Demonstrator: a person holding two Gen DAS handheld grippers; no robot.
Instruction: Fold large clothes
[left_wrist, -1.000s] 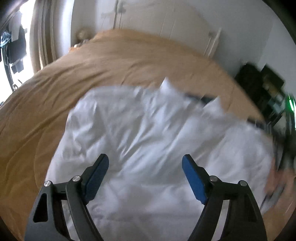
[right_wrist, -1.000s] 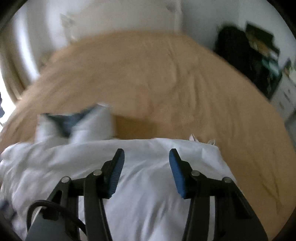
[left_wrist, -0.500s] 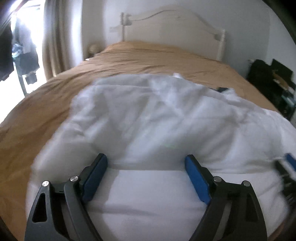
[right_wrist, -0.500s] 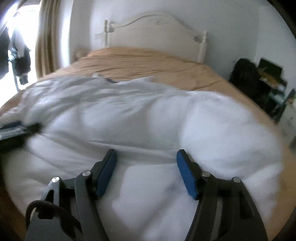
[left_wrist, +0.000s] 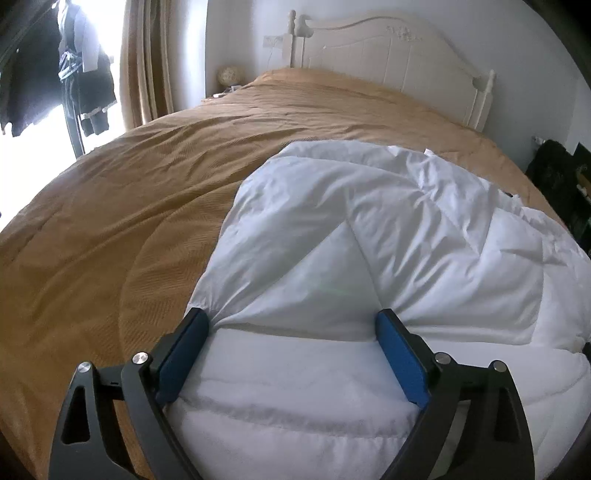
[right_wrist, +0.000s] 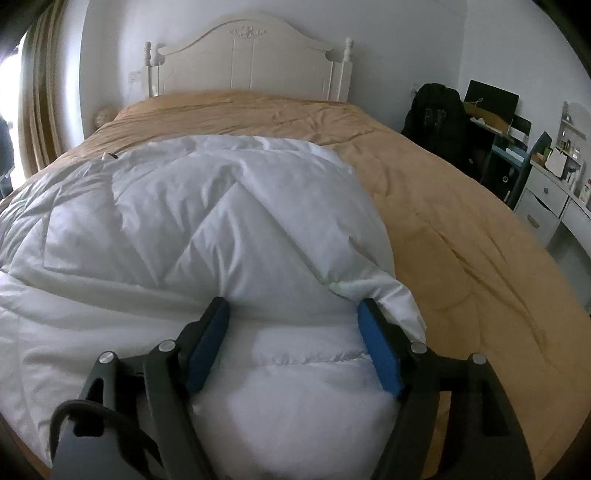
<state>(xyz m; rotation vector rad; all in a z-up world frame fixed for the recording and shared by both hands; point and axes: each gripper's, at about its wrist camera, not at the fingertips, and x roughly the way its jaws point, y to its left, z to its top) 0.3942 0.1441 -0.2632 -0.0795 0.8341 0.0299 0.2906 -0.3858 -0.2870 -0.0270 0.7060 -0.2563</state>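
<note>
Item: white padded coat (left_wrist: 388, 236), quilted, puffy, lying folded over on itself at the foot end of the bed, spread across most of the bed's width near its near edge; upper layer creased, its folded edge resting across a thicker lower layer

Support: bed with tan bedspread (left_wrist: 147, 192), bare toward the head end and along both side edges; cream headboard (right_wrist: 247, 51) against the wall

Left gripper (left_wrist: 291, 354): released, jaws wide and just been opening further; blue pads (left_wrist: 183, 354) straddle the coat's near-left part, the fabric bulging up between them and the folded edge bunching against the pad tips; no pinch visible

Right gripper (right_wrist: 295, 343): released, jaws just been opening; pads (right_wrist: 207, 343) straddle the coat's near-right corner, cloth between them but not squeezed; a loose flap of the coat lies just beside the right-hand pad

Surroundings: curtain (left_wrist: 147, 62) and dark clothes hanging (left_wrist: 85, 74) at the bright window on the left; black bag (right_wrist: 436, 110) and white drawers (right_wrist: 546, 206) beyond the bed's right edge
</note>
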